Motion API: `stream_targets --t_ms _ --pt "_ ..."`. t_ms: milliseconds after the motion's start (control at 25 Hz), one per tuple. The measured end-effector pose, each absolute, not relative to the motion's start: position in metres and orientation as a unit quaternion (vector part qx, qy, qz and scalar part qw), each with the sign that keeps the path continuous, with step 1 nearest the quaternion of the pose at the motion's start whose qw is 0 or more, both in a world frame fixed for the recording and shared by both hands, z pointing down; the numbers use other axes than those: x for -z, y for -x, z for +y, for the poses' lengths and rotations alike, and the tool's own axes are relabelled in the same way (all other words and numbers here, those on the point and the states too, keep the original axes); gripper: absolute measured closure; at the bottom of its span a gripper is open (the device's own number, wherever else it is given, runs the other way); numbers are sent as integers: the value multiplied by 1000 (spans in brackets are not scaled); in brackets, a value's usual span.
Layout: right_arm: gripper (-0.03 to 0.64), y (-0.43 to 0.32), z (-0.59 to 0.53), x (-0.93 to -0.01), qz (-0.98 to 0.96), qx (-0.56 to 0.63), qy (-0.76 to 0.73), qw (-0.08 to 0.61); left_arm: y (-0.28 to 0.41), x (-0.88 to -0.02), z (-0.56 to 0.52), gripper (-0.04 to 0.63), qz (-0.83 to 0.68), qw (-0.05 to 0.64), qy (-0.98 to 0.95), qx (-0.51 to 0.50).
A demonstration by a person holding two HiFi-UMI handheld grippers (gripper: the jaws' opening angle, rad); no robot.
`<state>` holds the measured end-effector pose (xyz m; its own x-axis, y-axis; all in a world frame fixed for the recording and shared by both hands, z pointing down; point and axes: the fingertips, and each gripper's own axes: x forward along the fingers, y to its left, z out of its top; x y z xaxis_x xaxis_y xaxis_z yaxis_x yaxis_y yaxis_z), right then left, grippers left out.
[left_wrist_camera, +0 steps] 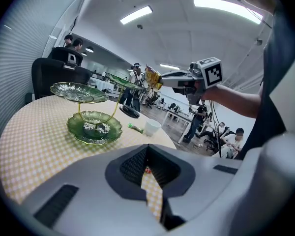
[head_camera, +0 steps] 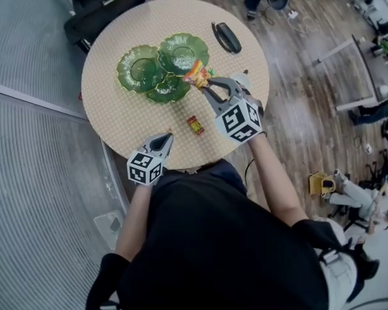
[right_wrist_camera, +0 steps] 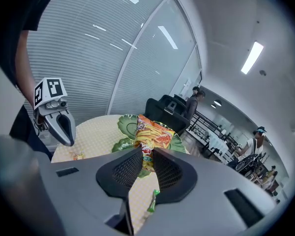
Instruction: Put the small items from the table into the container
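Head view: right tongs (head_camera: 205,88) hold a snack packet (head_camera: 197,76) up at the edge of the green tiered dish (head_camera: 123,62), seemingly to drop it in; a small wrapped sweet (head_camera: 195,125) lies on the desk (head_camera: 116,121). Left gripper view: left tongs (left_wrist_camera: 148,176) pressed together, empty, held aside; right gripper view: jaws part-open, pinching the packet's lower edge.
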<state>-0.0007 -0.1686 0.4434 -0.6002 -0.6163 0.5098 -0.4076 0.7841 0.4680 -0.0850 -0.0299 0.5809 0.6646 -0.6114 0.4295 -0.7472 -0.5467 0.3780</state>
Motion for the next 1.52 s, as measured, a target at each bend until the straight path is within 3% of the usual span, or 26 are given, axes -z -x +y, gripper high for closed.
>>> stream_targets --t_ms 1080,1520 --pt "529 33 -214 -456 -898 72 -286 328 116 -577 -41 592 -418 286 -857 -98" --pt "528 34 -221 -443 -906 54 -304 289 116 -574 -39 593 -421 284 -856 -95"
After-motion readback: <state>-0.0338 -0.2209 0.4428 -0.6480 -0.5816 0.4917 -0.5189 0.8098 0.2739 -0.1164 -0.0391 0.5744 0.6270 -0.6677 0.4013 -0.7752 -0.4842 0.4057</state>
